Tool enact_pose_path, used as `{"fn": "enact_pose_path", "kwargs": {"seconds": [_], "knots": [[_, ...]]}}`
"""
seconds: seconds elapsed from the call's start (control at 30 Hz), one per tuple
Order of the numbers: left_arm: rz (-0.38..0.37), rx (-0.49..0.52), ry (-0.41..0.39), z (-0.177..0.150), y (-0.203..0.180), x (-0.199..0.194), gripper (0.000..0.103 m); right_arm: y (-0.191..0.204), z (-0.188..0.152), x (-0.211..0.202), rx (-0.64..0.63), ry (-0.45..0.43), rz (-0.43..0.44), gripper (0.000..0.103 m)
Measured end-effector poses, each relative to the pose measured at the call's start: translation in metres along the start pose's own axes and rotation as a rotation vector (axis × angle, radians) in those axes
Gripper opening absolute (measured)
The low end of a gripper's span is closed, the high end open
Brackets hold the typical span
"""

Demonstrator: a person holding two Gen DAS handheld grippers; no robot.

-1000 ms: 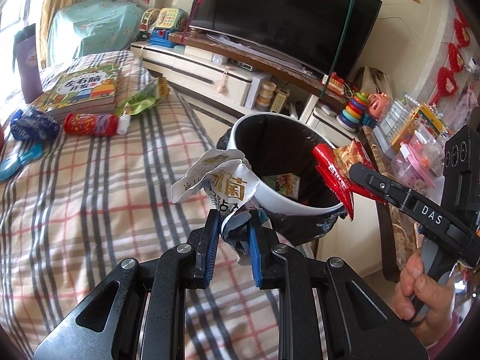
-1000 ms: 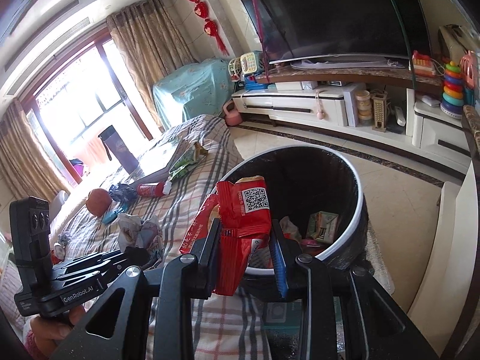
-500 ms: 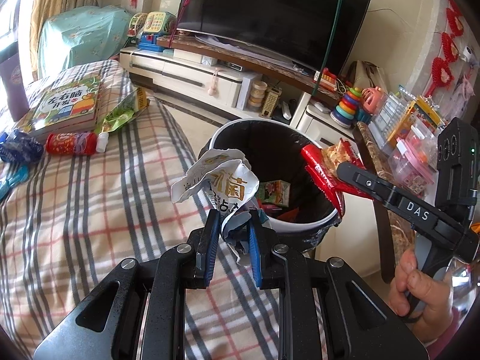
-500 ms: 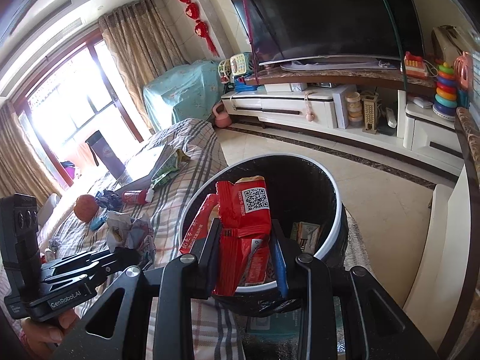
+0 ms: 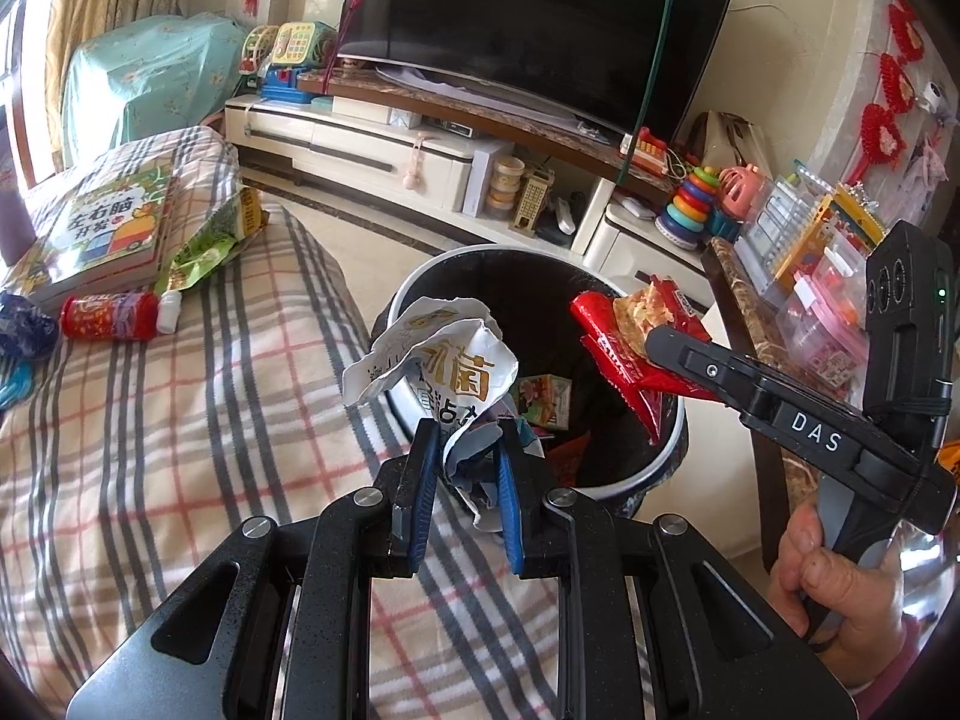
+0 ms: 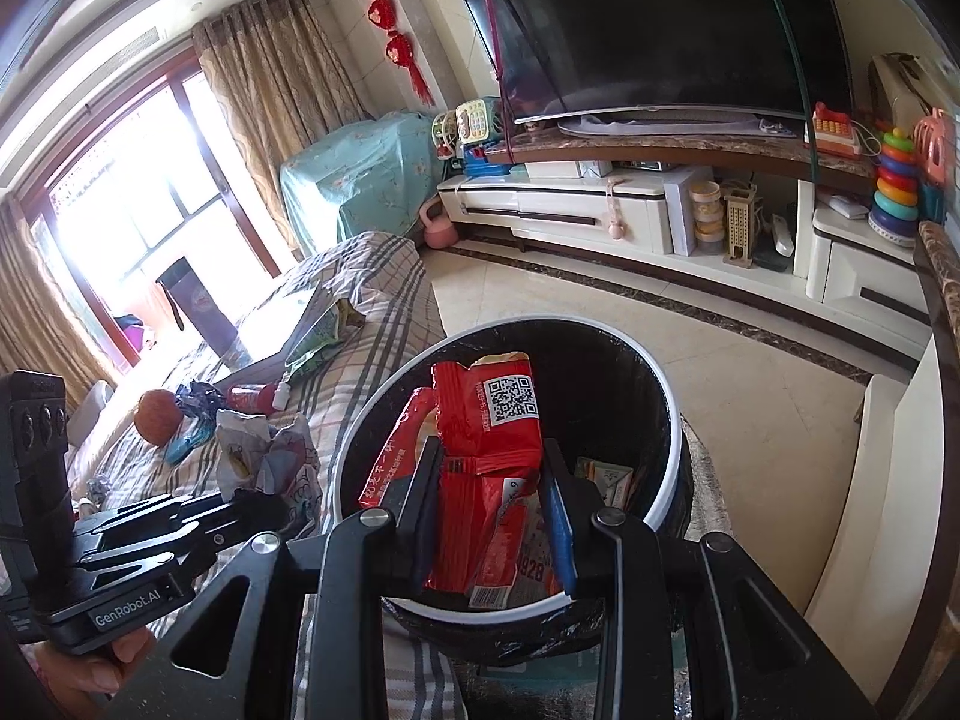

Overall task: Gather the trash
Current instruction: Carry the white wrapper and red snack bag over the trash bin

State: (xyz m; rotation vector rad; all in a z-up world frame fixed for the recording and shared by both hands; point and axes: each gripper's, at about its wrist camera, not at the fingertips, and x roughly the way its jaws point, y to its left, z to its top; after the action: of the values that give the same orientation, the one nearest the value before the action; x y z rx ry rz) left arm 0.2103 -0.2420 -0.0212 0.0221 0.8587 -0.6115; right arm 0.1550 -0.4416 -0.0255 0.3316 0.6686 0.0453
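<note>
A white-rimmed bin (image 5: 672,456) (image 6: 672,450) lined with a black bag stands on the floor against the checked sofa cover (image 5: 150,420), with some packets inside. My left gripper (image 5: 462,438) is shut on a crumpled white wrapper (image 5: 444,360), held over the bin's near-left rim. My right gripper (image 6: 492,468) is shut on a red snack packet (image 6: 486,420) (image 5: 630,336) above the bin's mouth. In the right wrist view the left gripper (image 6: 264,498) and its wrapper (image 6: 264,450) sit left of the bin.
On the sofa cover lie a picture book (image 5: 102,234), a green packet (image 5: 210,240), a small red bottle (image 5: 108,315) and a blue wrapper (image 5: 21,324). A TV (image 5: 540,30) stands on a low cabinet (image 5: 372,144) beyond. Toy shelves (image 5: 810,252) stand right of the bin.
Both grippers have pulled back a little from the bin, so it looks smaller and farther in both views. Each still grips its packet.
</note>
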Motion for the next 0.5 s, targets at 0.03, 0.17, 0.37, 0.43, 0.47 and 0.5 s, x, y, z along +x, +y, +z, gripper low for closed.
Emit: {"fn": "enact_pose_path", "kwargs": {"seconds": [0.03, 0.17, 0.37, 0.43, 0.47, 0.5], "knots": [[-0.001, 0.0, 0.003, 0.001, 0.0, 0.002, 0.017, -0.001, 0.001, 0.001, -0.002, 0.004, 0.001, 0.031], [-0.006, 0.004, 0.013, 0.005, -0.002, 0.009, 0.017, 0.0, 0.003, 0.007, -0.018, 0.022, -0.011, 0.031], [-0.012, 0.005, 0.031, 0.011, -0.004, 0.02, 0.017, -0.003, 0.008, 0.013, -0.029, 0.046, -0.033, 0.031], [-0.014, 0.007, 0.036, 0.011, -0.004, 0.023, 0.017, -0.005, 0.01, 0.016, -0.03, 0.053, -0.042, 0.032], [-0.014, 0.01, 0.039, 0.012, -0.005, 0.024, 0.017, -0.007, 0.01, 0.017, -0.03, 0.057, -0.045, 0.032], [-0.014, 0.011, 0.04, 0.012, -0.006, 0.025, 0.017, -0.008, 0.011, 0.019, -0.028, 0.061, -0.045, 0.032]]}}
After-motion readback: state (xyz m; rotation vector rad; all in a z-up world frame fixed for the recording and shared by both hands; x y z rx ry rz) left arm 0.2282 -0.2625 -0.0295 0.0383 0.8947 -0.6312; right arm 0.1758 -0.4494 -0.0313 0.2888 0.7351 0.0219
